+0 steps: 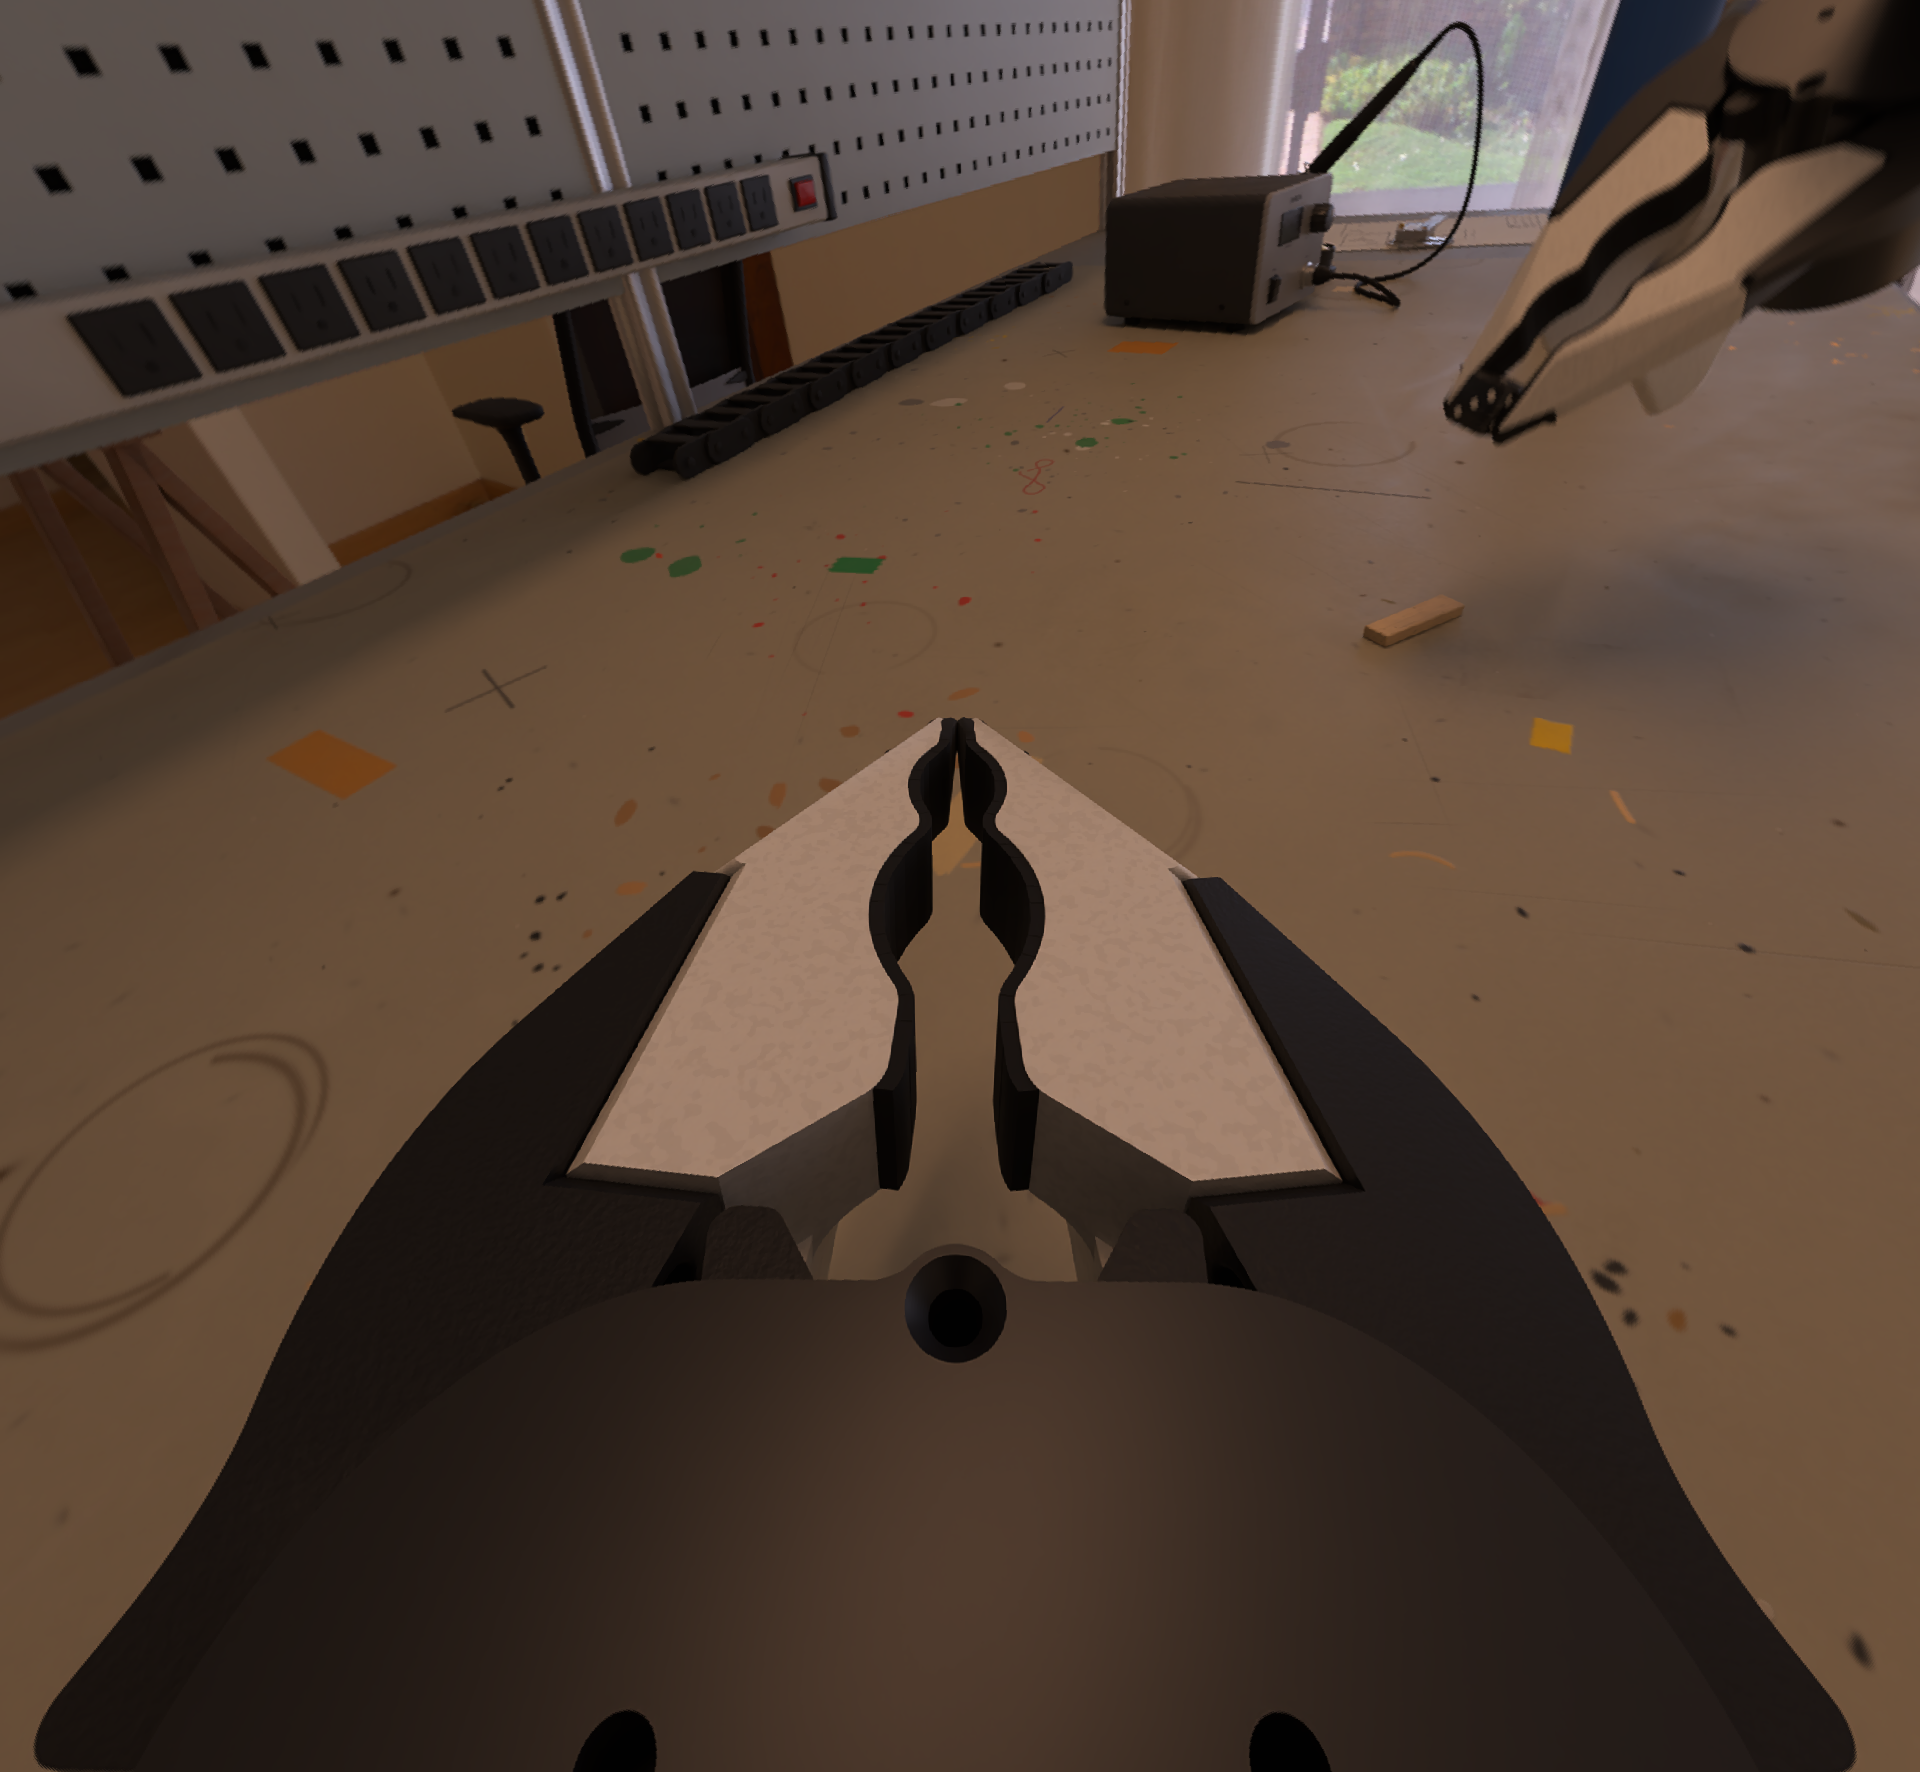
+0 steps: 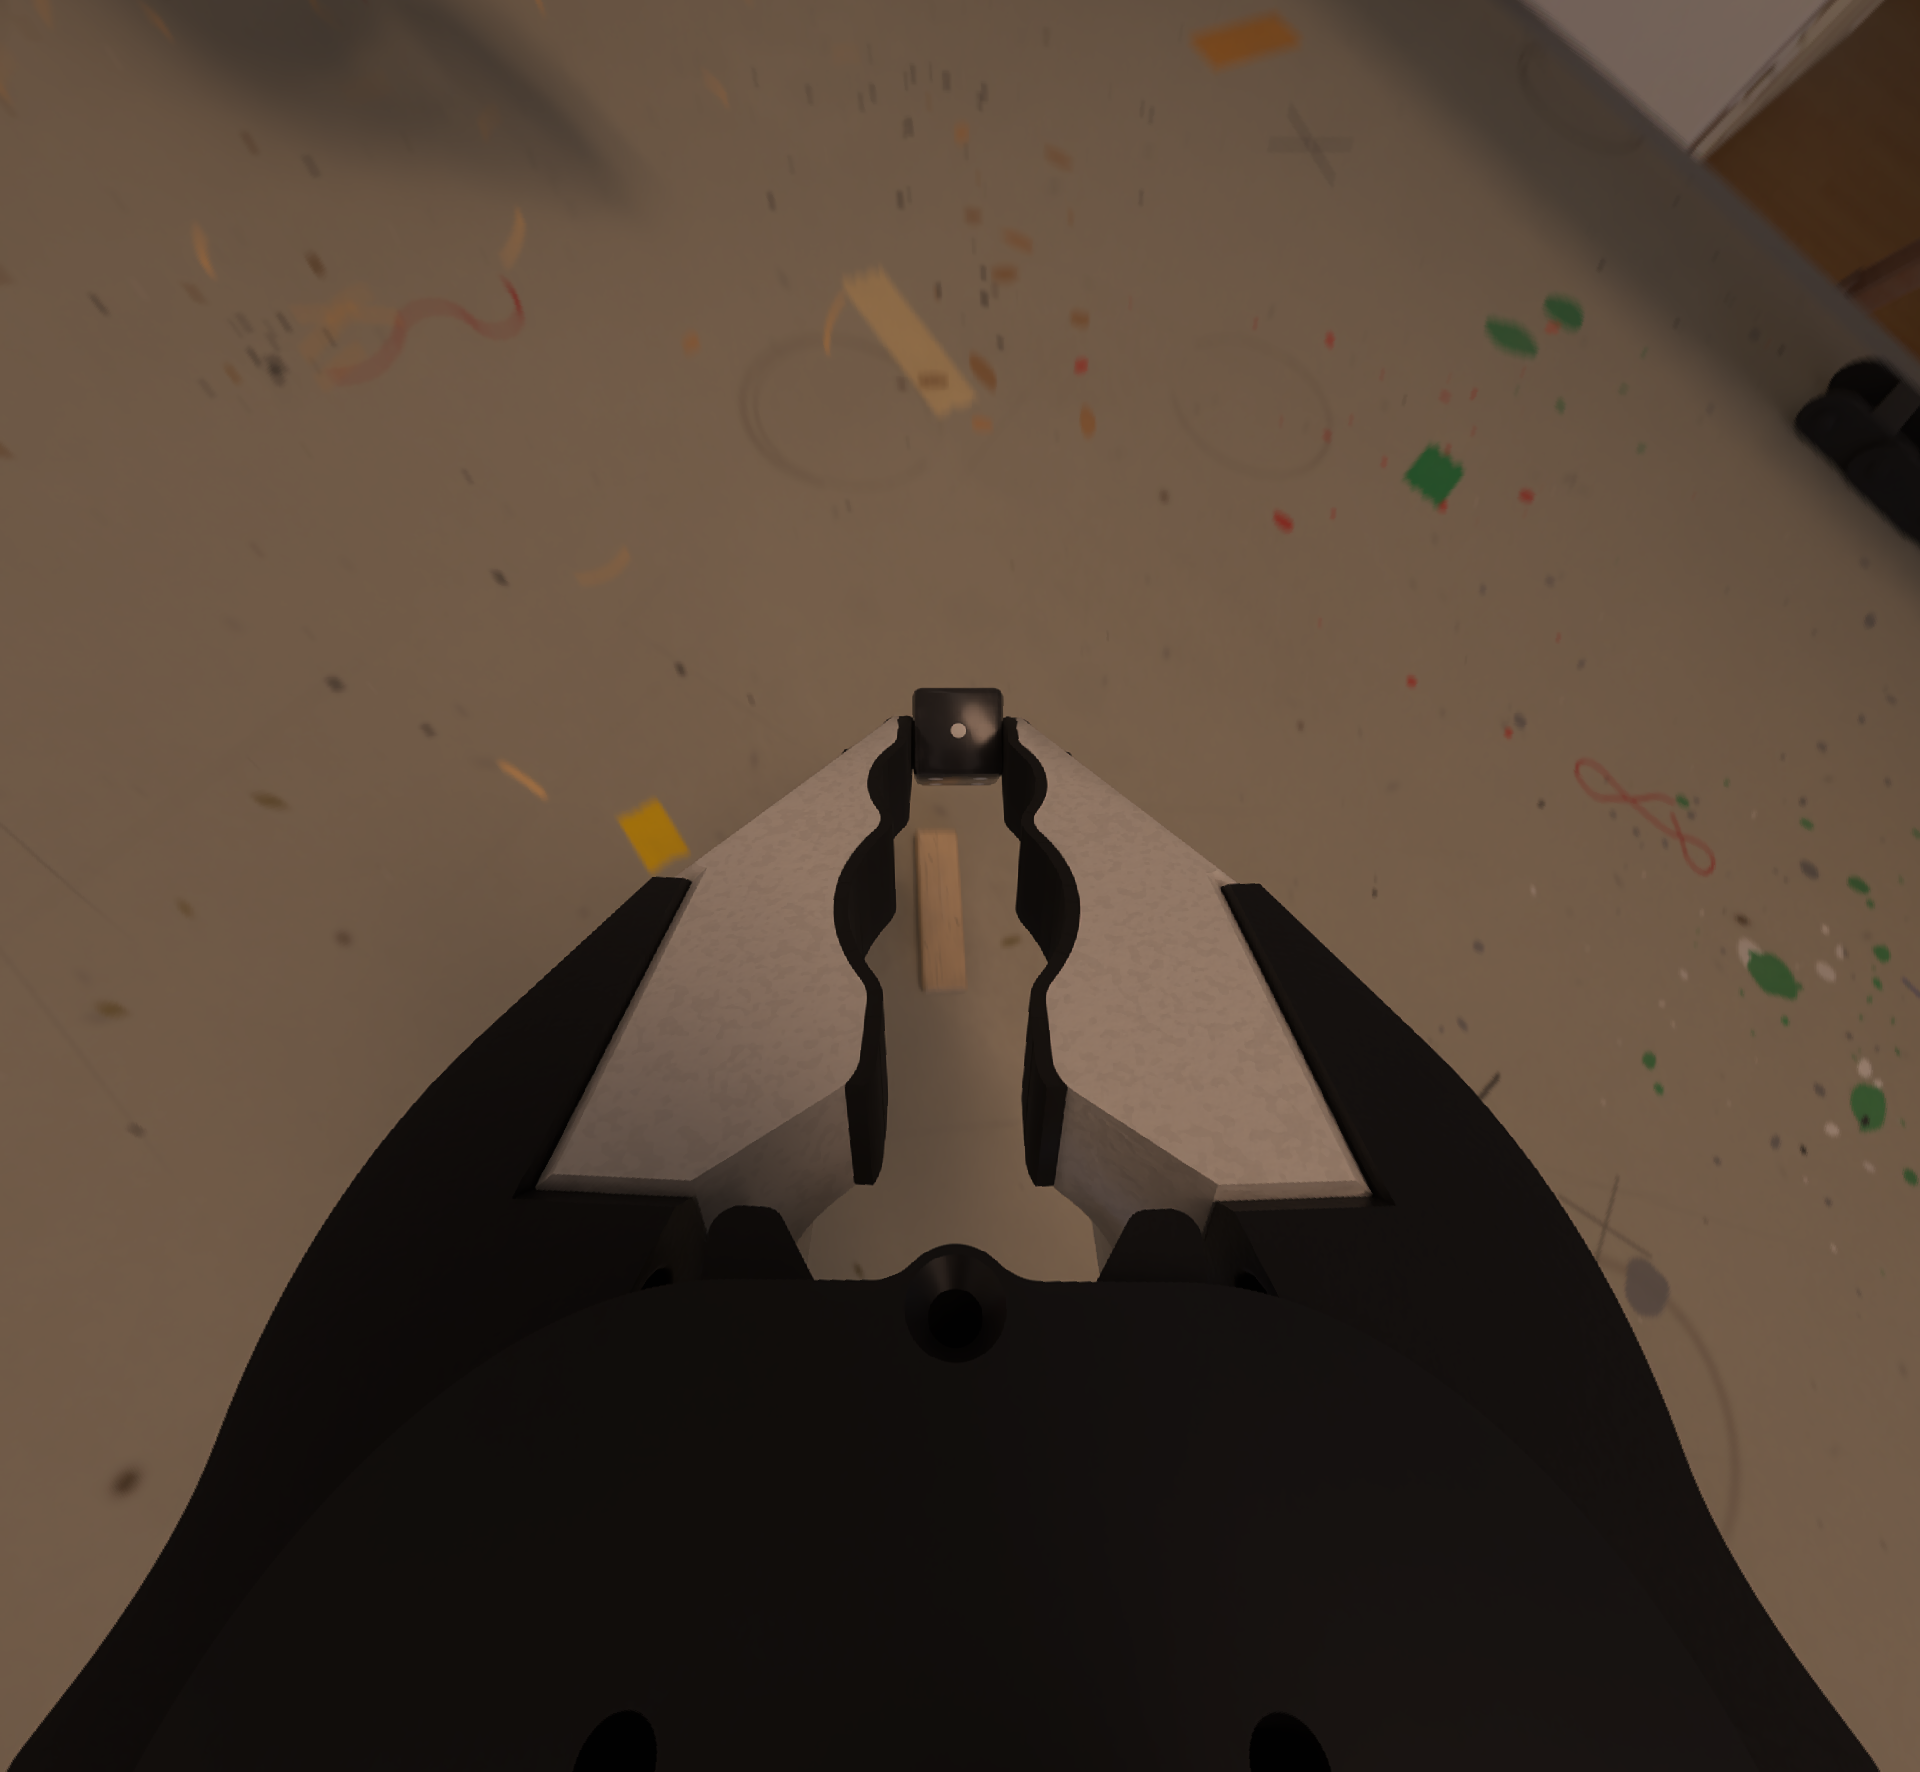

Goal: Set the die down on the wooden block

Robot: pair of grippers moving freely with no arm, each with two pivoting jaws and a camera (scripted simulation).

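My right gripper is shut on a small black die with one white pip facing the camera. It hangs well above the tabletop. The wooden block, a thin pale slat, lies flat on the table below, seen through the gap between the fingers. In the left wrist view the right gripper hovers at the upper right, tilted down, with the die at its tips, above and a little behind the wooden block. My left gripper is shut and empty, low over the table, left of the block.
A dark soldering station with a cable stands at the back. A black cable chain lies along the rear edge under a power strip and pegboard. A blue bottle stands at the far right. The table edge runs at the upper right.
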